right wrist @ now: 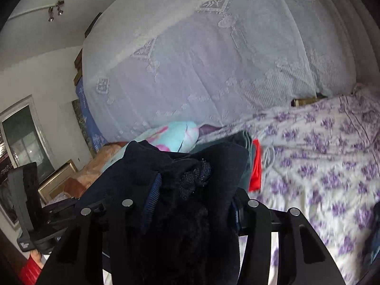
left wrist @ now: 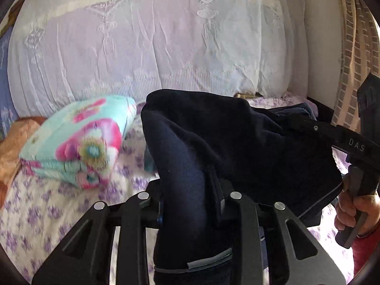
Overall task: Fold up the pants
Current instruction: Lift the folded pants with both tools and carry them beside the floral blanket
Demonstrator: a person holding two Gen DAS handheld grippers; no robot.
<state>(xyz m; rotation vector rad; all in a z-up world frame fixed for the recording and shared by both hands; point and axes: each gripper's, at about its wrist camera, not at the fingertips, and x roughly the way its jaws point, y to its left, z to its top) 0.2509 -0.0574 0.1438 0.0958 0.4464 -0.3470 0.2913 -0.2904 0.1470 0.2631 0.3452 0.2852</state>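
Dark navy pants hang lifted above the bed, stretched between my two grippers. In the left wrist view my left gripper is shut on a thick fold of the pants, and a grey-trimmed hem droops below its fingers. My right gripper comes in from the right, held by a hand, with its tips buried in the other end of the cloth. In the right wrist view the right gripper is shut on a bunched part of the pants with a drawstring knot. The left gripper shows at the left edge.
A bed with a purple-flowered sheet lies below. A folded turquoise and pink blanket sits at the left, orange cloth beside it. Red and teal garments lie behind the pants. A lace-covered bedding pile rises at the back.
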